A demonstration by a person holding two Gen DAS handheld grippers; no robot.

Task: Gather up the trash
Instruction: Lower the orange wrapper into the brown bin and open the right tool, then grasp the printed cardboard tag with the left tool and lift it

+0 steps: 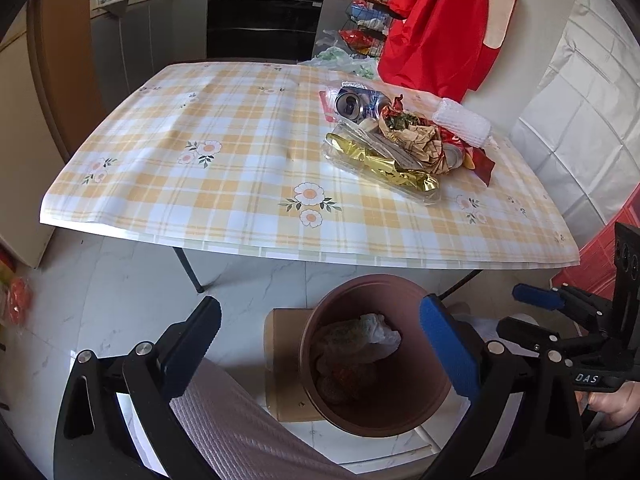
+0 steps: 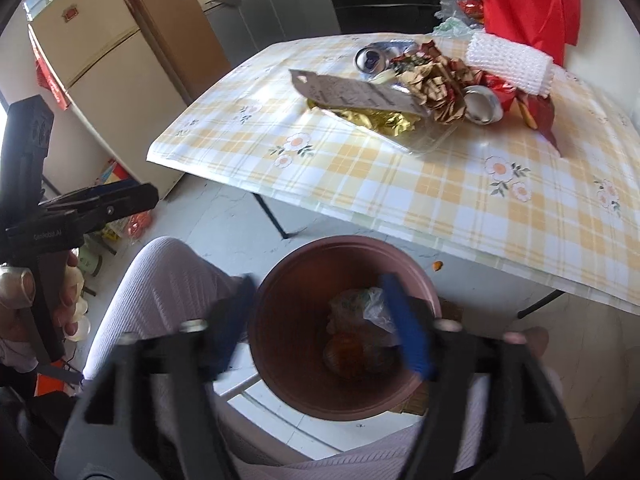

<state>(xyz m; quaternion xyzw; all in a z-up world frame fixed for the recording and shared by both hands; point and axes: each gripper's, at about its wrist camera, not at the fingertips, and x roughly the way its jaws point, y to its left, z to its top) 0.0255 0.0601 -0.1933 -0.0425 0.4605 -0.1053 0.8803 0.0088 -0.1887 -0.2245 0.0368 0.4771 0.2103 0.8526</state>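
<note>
A pile of trash lies on the checked tablecloth: a crushed can (image 1: 354, 105) (image 2: 370, 60), a gold foil wrapper in a clear tray (image 1: 384, 164) (image 2: 376, 120), crumpled brown paper (image 1: 416, 138) (image 2: 434, 86), a red snack bag (image 1: 476, 158) and a white foam sleeve (image 1: 464, 120) (image 2: 510, 64). A brown bin (image 1: 436, 396) (image 2: 276, 344) stands on the floor below the table's front edge, with bags inside. My left gripper (image 1: 320, 344) is open and empty above the bin. My right gripper (image 2: 320, 320) is open and empty over the bin; it also shows in the left wrist view (image 1: 536, 300).
The table (image 1: 200, 152) has thin black legs. My knee in pale ribbed trousers (image 1: 240, 420) (image 2: 160, 280) is beside the bin. A cardboard piece (image 1: 284, 360) lies under the bin. A red garment (image 1: 444, 20) hangs behind the table. A fridge (image 2: 100, 72) stands at the left.
</note>
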